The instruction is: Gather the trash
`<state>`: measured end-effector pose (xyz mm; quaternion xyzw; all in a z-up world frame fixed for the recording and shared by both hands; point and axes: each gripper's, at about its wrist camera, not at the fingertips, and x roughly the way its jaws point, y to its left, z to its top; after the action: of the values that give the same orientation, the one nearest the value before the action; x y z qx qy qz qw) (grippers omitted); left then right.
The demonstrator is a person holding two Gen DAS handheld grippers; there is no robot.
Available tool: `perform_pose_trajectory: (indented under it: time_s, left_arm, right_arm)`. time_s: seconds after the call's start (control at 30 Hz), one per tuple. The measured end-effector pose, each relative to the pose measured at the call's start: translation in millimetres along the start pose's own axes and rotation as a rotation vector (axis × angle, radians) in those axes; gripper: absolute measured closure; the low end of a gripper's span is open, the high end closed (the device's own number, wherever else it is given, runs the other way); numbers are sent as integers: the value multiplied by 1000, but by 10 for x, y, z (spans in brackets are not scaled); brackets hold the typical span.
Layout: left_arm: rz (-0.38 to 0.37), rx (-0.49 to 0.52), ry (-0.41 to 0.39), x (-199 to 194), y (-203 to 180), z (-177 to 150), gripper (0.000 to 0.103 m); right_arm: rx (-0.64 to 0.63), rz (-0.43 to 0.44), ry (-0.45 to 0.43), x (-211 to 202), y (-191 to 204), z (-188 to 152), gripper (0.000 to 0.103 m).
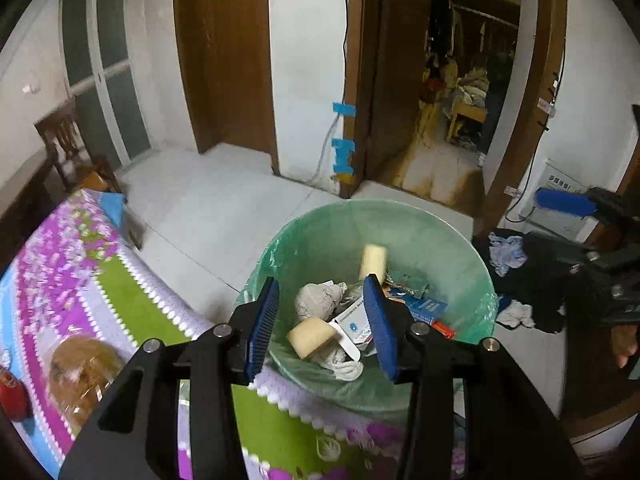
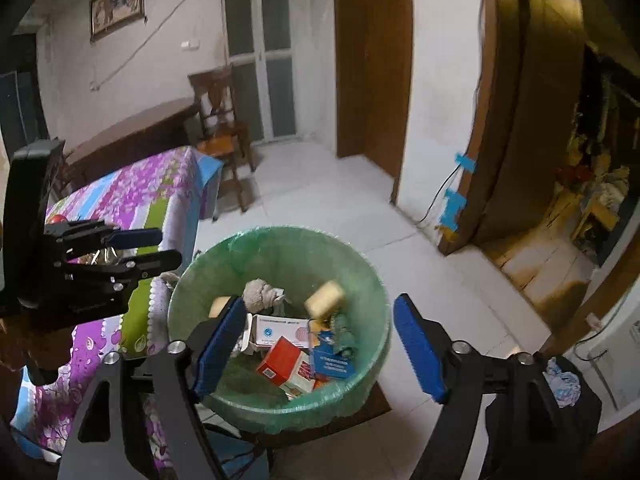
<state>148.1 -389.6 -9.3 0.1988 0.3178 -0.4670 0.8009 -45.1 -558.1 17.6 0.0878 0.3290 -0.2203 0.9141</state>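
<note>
A round bin with a green liner (image 1: 452, 248) (image 2: 360, 276) stands on the floor beside the table. It holds two yellow sponges (image 1: 313, 336) (image 1: 373, 261), a grey crumpled rag (image 1: 318, 300), a white box (image 2: 280, 330), a red box (image 2: 280, 362) and a blue packet (image 2: 334, 364). One sponge (image 2: 325, 299) looks blurred just above the trash. My left gripper (image 1: 322, 322) is open and empty above the bin's near rim; it also shows in the right wrist view (image 2: 160, 248). My right gripper (image 2: 320, 350) is open and empty over the bin.
A table with a purple, green and blue floral cloth (image 1: 80, 280) (image 2: 132, 196) holds a bagged bread item (image 1: 82, 372) and a red object (image 1: 12, 396). A wooden chair (image 2: 220, 120) stands behind it. Dark clothes (image 1: 532, 276) lie right of the bin. An open doorway (image 1: 452, 112) is beyond.
</note>
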Motion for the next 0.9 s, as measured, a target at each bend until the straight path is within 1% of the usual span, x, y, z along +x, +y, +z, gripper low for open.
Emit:
perform_pose_trajectory:
  time_s: [0.03,0.07,0.1,0.13,0.17,0.2,0.27,0.33,0.4,0.5,0.53,0.57,0.63,0.7,0.83,0.9]
  left_arm:
    - [15,14,-21,-86,-48,-45,57]
    - [34,22,-49,-194,-97,-95,52]
    - [53,21,-73,-278,-133,-121,41]
    - [74,15,-108,-407,-172,-169,35]
    - [78,6,-148,-543,-205,-224,23]
    - [71,0,-176,-639,-233,-266,14]
    - [72,-8,-228,-872,-315,-386,6]
    - [72,-3,-253,-1029,-382,-497,6]
    - [80,15,-263,-1152,-473,-592,6]
    - [117,36,-291,-1365,-594,-803,6]
    - [116,40,-298,-1413,-620,-839,6]
    - [116,39,-305,-1472,-646,-907,6]
    - [145,19,-331,-1550,-668,-1025,6]
    - [173,-6,-349,-1615,-684,-1124,6]
    - [171,-88,-349,-1708,-627,-1299,6]
    - [185,-114,-355,-1738,-613,-1370,6]
  right_arm:
    - [-3,-31,-33,-166,14,-55,13]
    - [-6,-58,-68,-316,49,-111,5]
    - [-9,-75,-95,-449,40,-168,5]
    - [-13,-94,-124,-592,65,-229,5]
    - [-15,-115,-156,-765,75,-314,5]
    - [-16,-129,-183,-902,109,-388,5]
    - [-7,-157,-239,-1140,167,-511,5]
    - [22,-184,-296,-1348,216,-631,5]
    - [51,-172,-326,-1514,297,-744,5]
    - [74,-150,-400,-1751,414,-926,5]
    - [87,-132,-417,-1819,474,-998,5]
    - [92,-119,-415,-1866,504,-1055,5]
    - [76,-88,-410,-1931,613,-1130,5]
    - [39,-98,-408,-1999,726,-1192,5]
    - [-27,-104,-437,-2107,874,-1251,5]
    - [-42,-97,-440,-2123,880,-1262,5]
